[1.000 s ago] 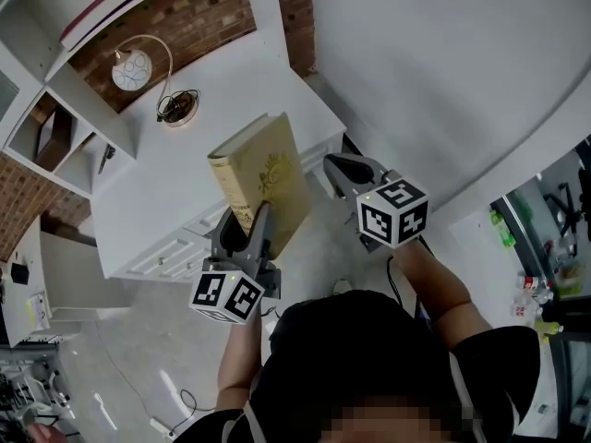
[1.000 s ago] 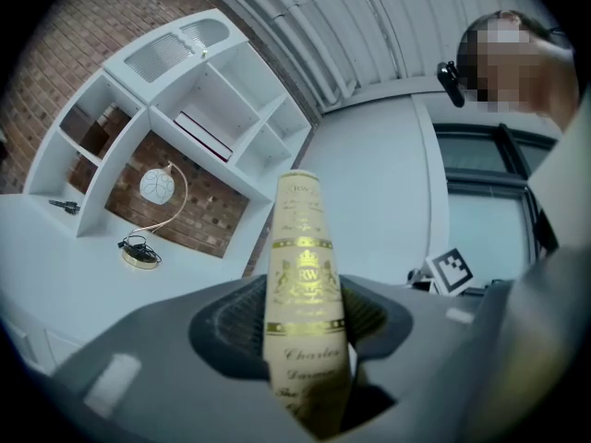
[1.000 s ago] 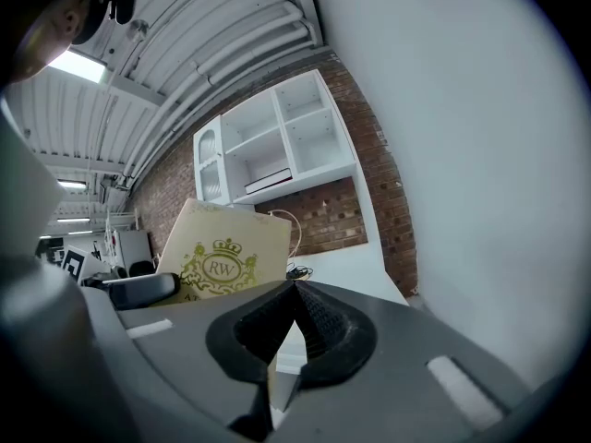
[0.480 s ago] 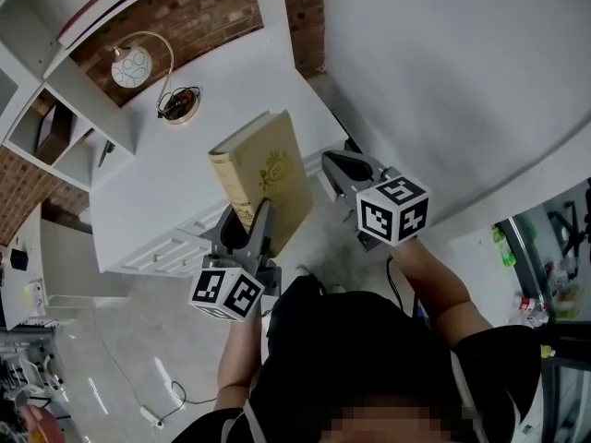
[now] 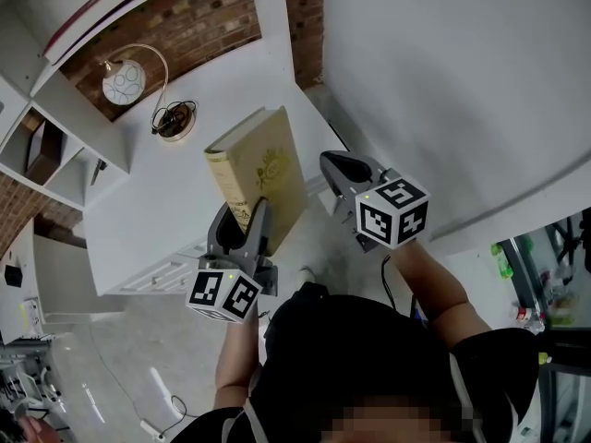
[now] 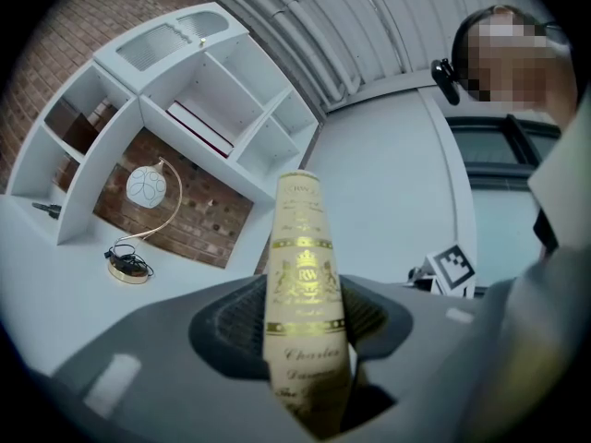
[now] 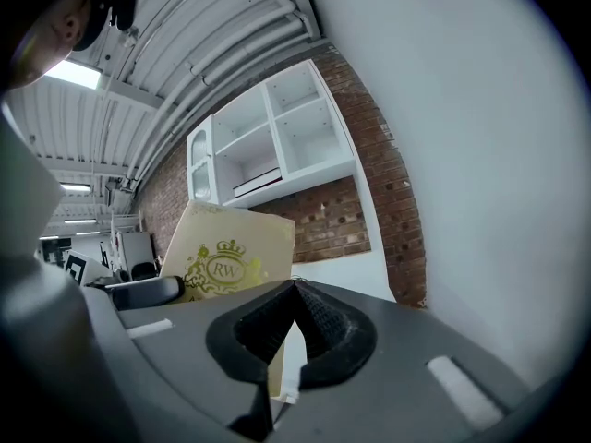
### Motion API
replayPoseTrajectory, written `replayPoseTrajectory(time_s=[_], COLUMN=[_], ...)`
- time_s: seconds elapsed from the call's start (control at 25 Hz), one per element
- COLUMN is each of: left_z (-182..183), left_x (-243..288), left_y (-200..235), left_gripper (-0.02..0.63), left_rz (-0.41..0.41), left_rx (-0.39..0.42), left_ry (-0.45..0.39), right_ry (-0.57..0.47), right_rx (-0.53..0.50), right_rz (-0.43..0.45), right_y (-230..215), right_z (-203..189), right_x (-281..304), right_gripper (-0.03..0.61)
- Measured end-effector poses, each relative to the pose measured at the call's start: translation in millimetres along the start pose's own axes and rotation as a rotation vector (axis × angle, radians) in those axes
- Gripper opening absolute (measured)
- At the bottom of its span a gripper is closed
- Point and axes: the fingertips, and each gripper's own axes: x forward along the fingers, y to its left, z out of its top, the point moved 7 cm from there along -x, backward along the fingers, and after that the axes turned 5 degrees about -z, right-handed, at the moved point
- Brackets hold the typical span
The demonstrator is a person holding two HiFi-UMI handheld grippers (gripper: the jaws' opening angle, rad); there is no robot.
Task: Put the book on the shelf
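A cream hardback book (image 5: 261, 169) with gold crest stands upright, its lower end clamped in my left gripper (image 5: 242, 218), which is shut on it. In the left gripper view the gold-lettered spine (image 6: 300, 275) rises between the jaws. My right gripper (image 5: 338, 167) is just right of the book, not touching it, jaws shut with nothing in them. In the right gripper view the book's cover (image 7: 226, 247) shows to the left of the closed tips (image 7: 294, 289). The white shelf unit (image 5: 57, 90) lies ahead; its open compartments (image 6: 199, 95) face me.
A white desk (image 5: 157, 201) with drawers lies below the book. On it stands a globe lamp (image 5: 124, 82) with a round base and cable (image 5: 175, 118). A brick wall (image 5: 203, 17) backs the desk; a white wall (image 5: 443, 72) runs along the right.
Both grippers and the book have come closer to the desk and shelf; the desk's front edge now lies nearer under them. The grip on the book is unchanged.
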Motion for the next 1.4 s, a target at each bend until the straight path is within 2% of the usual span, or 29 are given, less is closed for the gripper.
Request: replayPoseTrajectory(time_s=[0.36, 0.76, 1.08, 1.4], left_z=[24.9, 48.1, 66.7, 93.1], left_x=[32.7, 58.9, 83.3, 124.7], left_y=[44.7, 89.4, 94.3, 95.9], left_gripper=[0.202, 0.202, 0.202, 0.202], left_rz=[-0.028, -0.073, -0.084, -0.062], left_rx=[0.009, 0.035, 0.078, 0.176], left_ry=[-0.033, -0.046, -0.088, -0.143], right_ry=[-0.037, -0.054, -0.093, -0.14], right_rx=[-0.02, -0.042, -0.084, -0.122], right_rz=[-0.004, -0.028, -0.022, 0.022], right_y=[-3.5, 2.0, -7.5, -32.2], right_z=[34.8, 56.6, 85.2, 123.7], right_x=[54.6, 105.5, 125.7, 151.1], right_gripper=[-0.002, -0.002, -0.003, -0.003])
